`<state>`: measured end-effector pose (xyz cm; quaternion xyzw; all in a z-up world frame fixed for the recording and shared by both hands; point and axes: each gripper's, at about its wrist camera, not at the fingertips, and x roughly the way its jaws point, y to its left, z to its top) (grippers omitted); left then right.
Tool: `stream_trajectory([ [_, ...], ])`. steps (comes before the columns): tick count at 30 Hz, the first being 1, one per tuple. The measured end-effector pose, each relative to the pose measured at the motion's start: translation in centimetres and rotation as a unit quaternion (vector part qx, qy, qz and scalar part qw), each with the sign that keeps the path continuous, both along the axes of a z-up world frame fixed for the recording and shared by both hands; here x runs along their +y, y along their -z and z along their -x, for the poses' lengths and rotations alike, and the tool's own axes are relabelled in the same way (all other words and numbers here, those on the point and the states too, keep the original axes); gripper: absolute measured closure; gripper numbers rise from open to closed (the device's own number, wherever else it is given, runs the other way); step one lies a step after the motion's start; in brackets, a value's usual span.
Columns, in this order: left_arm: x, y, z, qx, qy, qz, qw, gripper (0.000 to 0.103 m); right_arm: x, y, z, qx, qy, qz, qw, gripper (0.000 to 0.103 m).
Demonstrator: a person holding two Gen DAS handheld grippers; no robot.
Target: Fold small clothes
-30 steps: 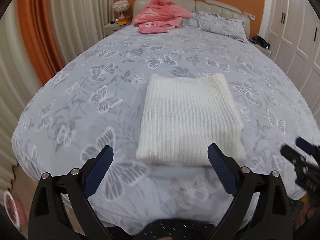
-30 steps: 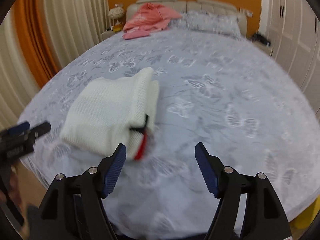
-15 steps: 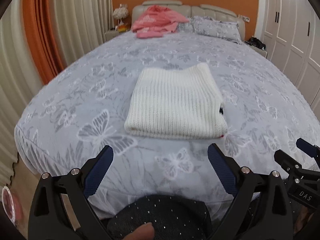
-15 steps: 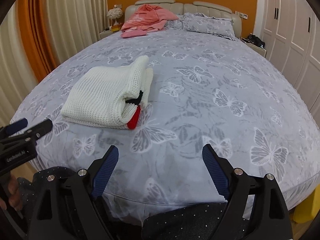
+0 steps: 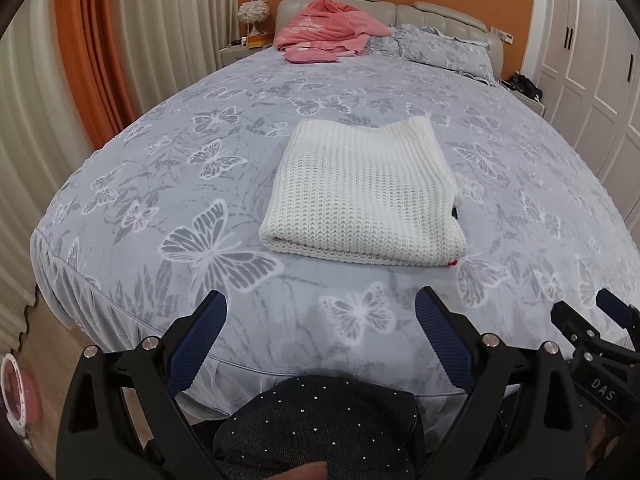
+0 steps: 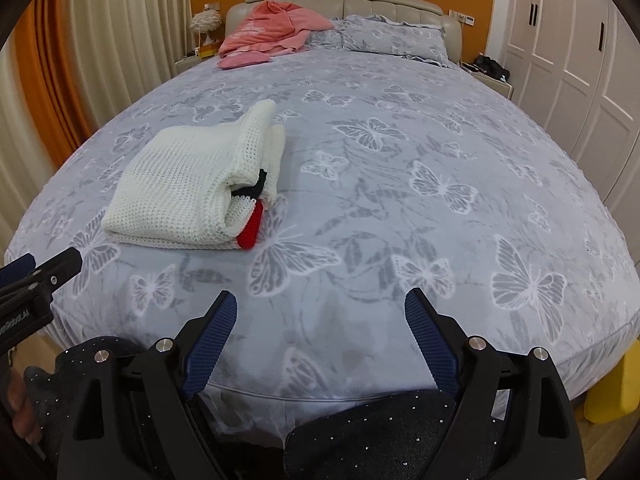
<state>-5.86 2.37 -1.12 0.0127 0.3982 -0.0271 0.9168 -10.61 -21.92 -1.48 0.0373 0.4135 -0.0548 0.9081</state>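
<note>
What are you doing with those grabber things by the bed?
A person holds a gripper in each hand at the foot of the bed. The white sweater lies folded on the bedspread. Left gripper and right gripper both have jaws open and empty, clear of it. Pink clothes sit by the headboard.

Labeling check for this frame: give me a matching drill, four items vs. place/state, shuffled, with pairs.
Items:
1. white knit sweater
2. pink garment
3. left hand-held gripper
4. butterfly-print pillow

Places/states:
A. heaped against the headboard
B. open, nothing between its pads
C. folded, flat on the bedspread
D. at the head of the bed, right of the pink heap

Pairs: 1-C, 2-A, 3-B, 4-D
</note>
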Motion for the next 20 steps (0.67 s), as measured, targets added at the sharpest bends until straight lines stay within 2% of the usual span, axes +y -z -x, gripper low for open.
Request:
stream_trajectory([
  [10, -0.59, -0.67, 0.76, -0.026, -0.003, -0.025, 0.9993, 0.01, 0.82, 0.16, 0.09, 0.001, -0.009, 0.011, 1.0, 0.019],
  [20, -0.71, -0.51, 0.69, -0.017, -0.004, -0.026, 0.9995, 0.012, 0.63, 0.17, 0.14, 0.0, -0.008, 0.009, 1.0, 0.019],
])
